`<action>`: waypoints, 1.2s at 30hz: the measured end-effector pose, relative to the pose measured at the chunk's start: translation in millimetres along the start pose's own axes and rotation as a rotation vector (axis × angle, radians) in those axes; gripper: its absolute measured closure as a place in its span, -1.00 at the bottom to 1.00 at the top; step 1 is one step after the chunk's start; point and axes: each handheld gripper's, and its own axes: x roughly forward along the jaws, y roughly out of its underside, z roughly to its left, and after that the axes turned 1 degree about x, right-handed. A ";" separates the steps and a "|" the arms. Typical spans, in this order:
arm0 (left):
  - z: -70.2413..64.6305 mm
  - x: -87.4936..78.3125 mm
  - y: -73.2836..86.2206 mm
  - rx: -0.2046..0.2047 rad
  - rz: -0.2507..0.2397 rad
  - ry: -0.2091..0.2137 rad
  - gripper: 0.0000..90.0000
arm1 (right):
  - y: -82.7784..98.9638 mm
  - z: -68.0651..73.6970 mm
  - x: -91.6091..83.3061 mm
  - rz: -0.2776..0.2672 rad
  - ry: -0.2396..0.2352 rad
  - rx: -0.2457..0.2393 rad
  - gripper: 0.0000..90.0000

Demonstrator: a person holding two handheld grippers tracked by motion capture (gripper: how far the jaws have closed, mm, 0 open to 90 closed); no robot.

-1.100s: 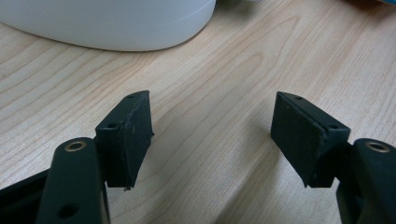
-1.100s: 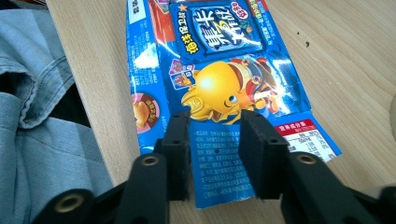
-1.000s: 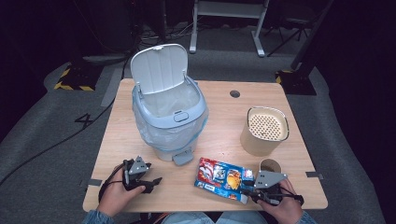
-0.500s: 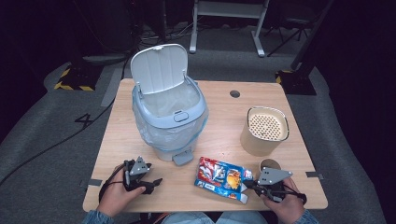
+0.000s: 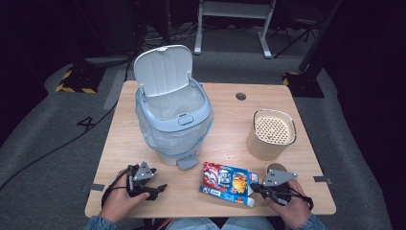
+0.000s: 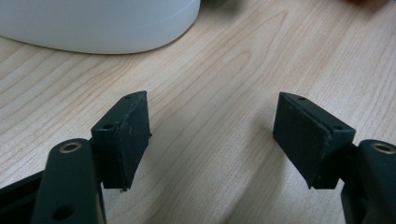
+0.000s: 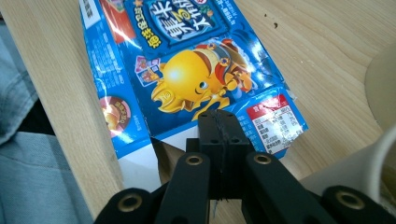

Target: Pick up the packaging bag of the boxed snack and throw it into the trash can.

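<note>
Right gripper (image 7: 219, 122) jaws pinching the flattened box (image 7: 187, 70); bin (image 5: 173, 115) at eleven o'clock awaits; left gripper (image 6: 212, 135) jaws spread.

I count one table (image 5: 225, 103), and on it one grey pedal bin (image 5: 173, 117) with its lid up, one tan perforated canister (image 5: 271, 134), one flattened blue carton (image 5: 229, 183) and one small brown cup (image 5: 275, 168). Two grippers: left (image 5: 160, 187), right (image 5: 253, 188).
</note>
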 end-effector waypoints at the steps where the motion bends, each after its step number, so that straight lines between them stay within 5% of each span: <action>1: 0.0 0.0 0.0 0.001 0.000 0.001 -0.38 | -0.2 -0.1 -1.1 -0.008 -0.008 0.012 1.00; 36: 1.4 1.0 -0.7 -0.004 0.000 0.002 -0.39 | -39.4 -14.9 -62.9 -0.365 -0.222 0.170 1.00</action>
